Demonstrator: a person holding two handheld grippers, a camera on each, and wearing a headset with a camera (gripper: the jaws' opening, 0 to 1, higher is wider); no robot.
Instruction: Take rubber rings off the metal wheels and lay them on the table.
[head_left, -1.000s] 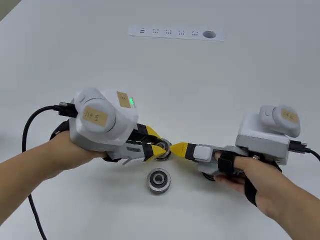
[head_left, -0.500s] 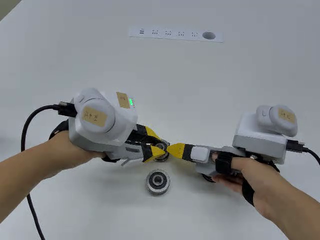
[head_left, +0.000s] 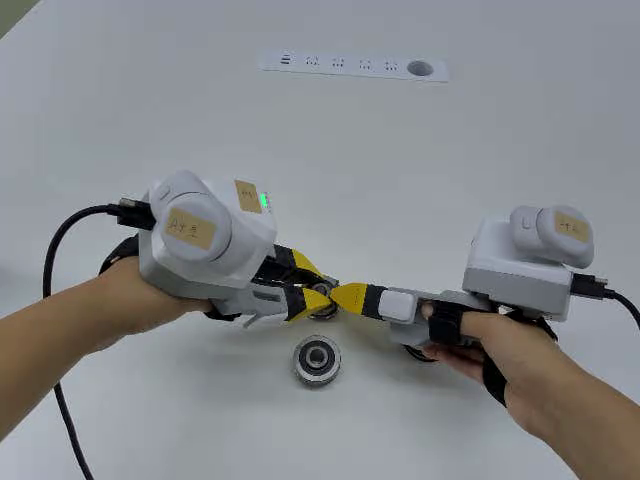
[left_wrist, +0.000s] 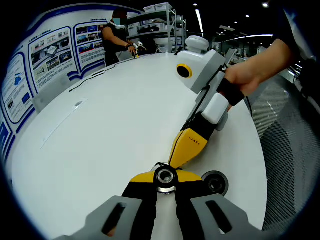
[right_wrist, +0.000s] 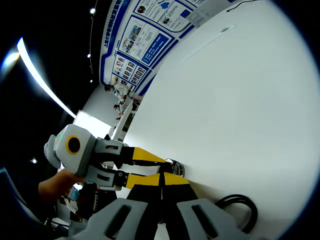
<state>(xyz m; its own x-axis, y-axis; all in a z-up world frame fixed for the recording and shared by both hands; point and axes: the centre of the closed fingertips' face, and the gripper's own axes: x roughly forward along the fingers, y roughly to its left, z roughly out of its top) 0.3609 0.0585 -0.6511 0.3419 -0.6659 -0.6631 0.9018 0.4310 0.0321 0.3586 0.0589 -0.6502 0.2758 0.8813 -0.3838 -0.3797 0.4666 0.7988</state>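
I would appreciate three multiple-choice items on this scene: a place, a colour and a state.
1. Where is the loose metal wheel? A on a shelf; B on the table, nearer the person than the held wheel; C in a box.
2. On the left gripper, what colour are the tips of the fingers? A red; B green; C yellow.
3. What is the left gripper's state? A shut on the held wheel; B open over bare table; C laid down.
Answers: B, it lies below the held wheel in the head view; C, yellow shows in the left gripper view; A, the fingers clamp the wheel.
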